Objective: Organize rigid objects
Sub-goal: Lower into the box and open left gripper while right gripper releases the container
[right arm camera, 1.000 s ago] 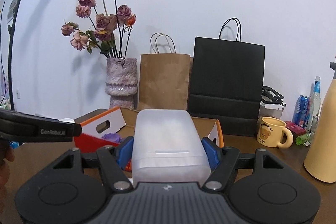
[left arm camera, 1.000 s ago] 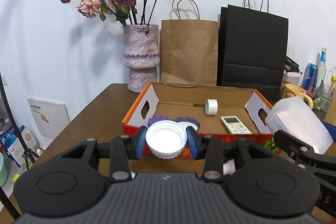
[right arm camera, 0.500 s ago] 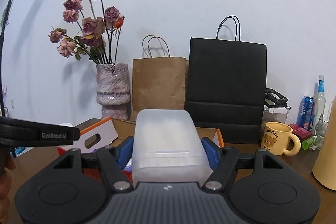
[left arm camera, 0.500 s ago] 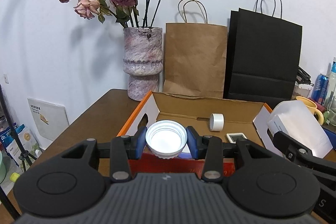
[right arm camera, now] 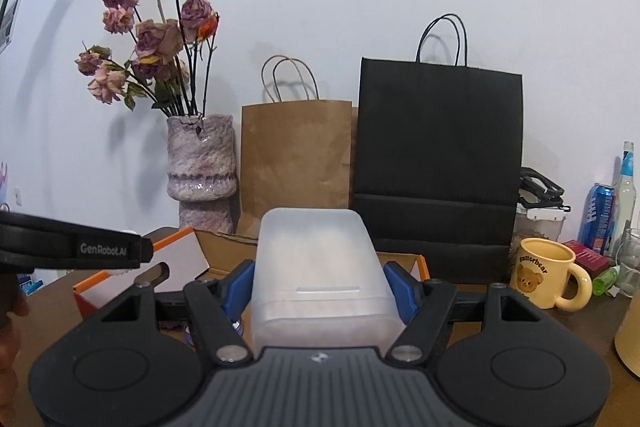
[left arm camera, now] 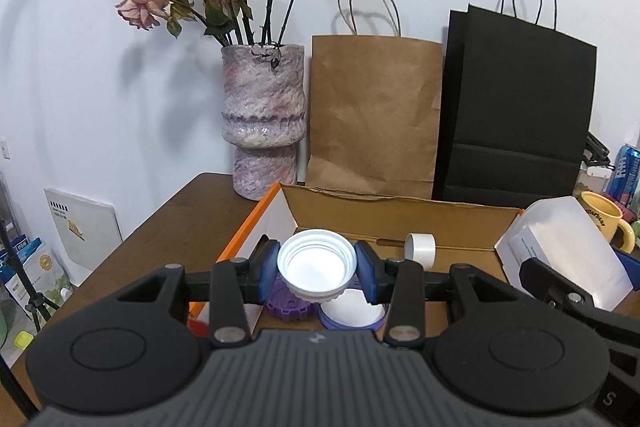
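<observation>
Both jaws clamped: white lid (left arm camera: pixel 317 268), translucent box (right arm camera: pixel 322 279).

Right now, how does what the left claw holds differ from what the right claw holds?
The left claw holds a white cap, round and ribbed; the right claw holds a translucent box, rectangular and smooth-sided. The white cap is opaque and small, fitting well within the claw's span; the translucent box is frosted and bulkier, filling it. The cap shows an open hollow; the box looks closed. Both are rigid plastic, gripped near the cardboard tray.
</observation>
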`<act>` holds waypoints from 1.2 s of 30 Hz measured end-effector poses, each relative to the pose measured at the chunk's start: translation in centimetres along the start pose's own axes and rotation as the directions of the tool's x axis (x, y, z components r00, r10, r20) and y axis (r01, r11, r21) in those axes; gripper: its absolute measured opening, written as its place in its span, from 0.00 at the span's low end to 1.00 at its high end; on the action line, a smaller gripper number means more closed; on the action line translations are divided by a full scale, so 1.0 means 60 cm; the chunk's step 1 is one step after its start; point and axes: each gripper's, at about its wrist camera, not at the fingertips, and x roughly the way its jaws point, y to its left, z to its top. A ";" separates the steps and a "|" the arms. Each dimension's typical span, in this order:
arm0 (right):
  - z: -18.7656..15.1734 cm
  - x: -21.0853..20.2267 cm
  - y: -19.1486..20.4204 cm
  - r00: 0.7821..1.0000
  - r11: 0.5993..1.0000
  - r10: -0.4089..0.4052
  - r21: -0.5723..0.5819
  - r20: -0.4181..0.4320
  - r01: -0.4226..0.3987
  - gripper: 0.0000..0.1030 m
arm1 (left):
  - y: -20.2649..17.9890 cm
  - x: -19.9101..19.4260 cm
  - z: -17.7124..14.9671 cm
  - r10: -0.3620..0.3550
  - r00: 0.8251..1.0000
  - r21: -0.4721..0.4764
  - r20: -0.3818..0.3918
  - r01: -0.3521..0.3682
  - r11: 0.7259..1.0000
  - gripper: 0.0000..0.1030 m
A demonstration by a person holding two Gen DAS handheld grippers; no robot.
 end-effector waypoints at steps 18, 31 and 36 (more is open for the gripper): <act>0.000 0.099 -0.010 0.998 0.999 0.008 -0.030 -0.056 -0.010 0.66 | -0.005 0.093 0.014 0.030 0.999 0.041 -0.045 -0.029 0.999 0.40; -0.015 0.133 -0.014 0.990 0.999 0.010 -0.043 -0.137 -0.016 0.95 | -0.014 0.108 0.003 0.033 0.999 0.084 -0.035 -0.030 0.996 0.83; -0.017 0.130 -0.018 0.991 0.999 0.002 -0.040 -0.131 -0.007 1.00 | -0.016 0.097 0.005 0.043 0.999 0.089 0.011 -0.043 0.995 1.00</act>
